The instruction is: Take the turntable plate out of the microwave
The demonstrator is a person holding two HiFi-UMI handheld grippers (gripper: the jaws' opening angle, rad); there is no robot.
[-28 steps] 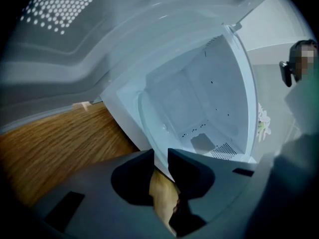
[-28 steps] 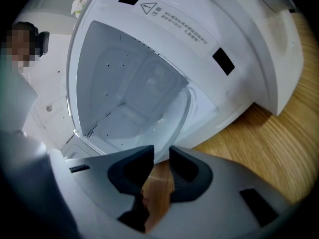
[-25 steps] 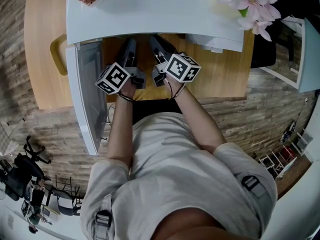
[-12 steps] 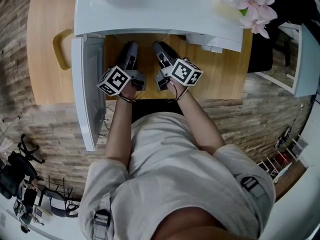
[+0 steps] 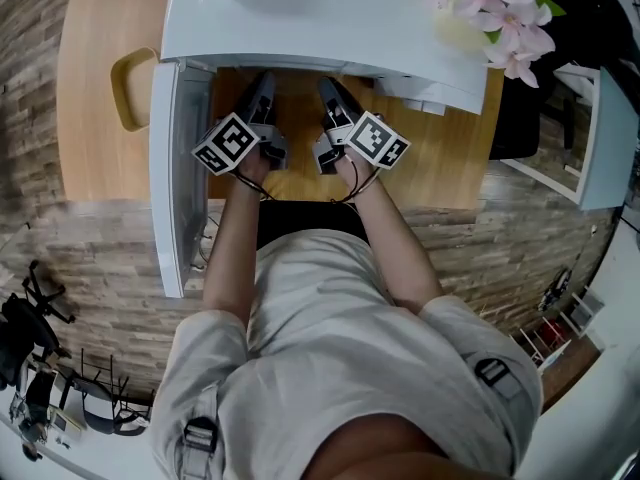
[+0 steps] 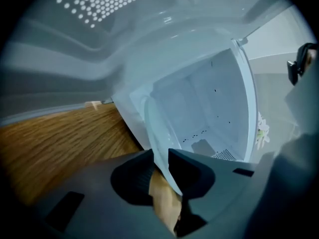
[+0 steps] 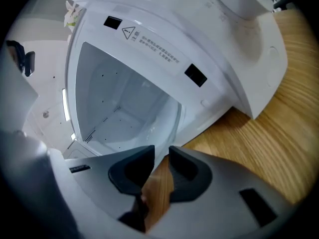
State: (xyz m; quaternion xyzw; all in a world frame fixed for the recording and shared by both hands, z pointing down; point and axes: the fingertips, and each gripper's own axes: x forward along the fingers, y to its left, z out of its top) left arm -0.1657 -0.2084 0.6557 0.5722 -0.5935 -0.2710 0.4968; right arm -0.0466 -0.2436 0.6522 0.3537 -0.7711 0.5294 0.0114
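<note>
Fingers (image 6: 192,173) of left gripper (image 6: 160,154) and right gripper (image 7: 160,151) have just closed, each pinching the rim of the turntable plate (image 6: 155,138) at the microwave (image 7: 149,39) mouth; we judge it ready to draw out.

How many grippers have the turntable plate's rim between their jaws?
2: the left gripper on the turntable plate, the right gripper on its opposite edge. Both pairs of jaws have just been closing on the rim.
</note>
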